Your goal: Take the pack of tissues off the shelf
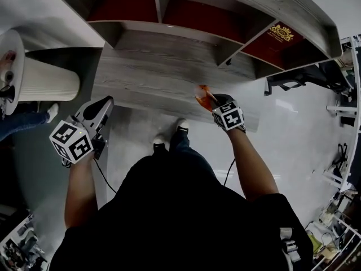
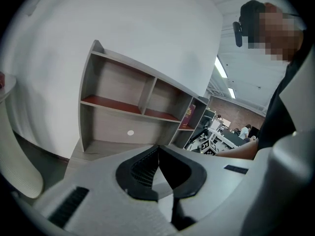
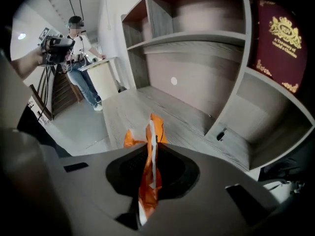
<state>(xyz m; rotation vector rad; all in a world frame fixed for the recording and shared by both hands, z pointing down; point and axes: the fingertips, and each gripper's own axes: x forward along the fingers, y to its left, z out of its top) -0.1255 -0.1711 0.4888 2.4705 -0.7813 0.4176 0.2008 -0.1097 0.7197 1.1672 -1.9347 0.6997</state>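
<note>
The pack of tissues [image 1: 202, 95] is an orange and white wrapper. My right gripper [image 1: 210, 101] is shut on it, and the pack hangs over the front of the shelf's grey bottom board [image 1: 163, 72], outside the compartments. In the right gripper view the pack [image 3: 156, 127] stands on edge between the jaws of the right gripper [image 3: 151, 144], its top sticking out past the tips. My left gripper [image 1: 109, 100] is off to the left, apart from the shelf. The left gripper view shows the left gripper [image 2: 158, 147] with its pads meeting and nothing between them.
A maroon box [image 1: 280, 35] with gold print stands in the shelf's right compartment. A white ribbed column [image 1: 48, 79] is at the left, with a person's jeans and shoe [image 1: 22, 120] beside it. Desks and gear crowd the right edge [image 1: 338, 95].
</note>
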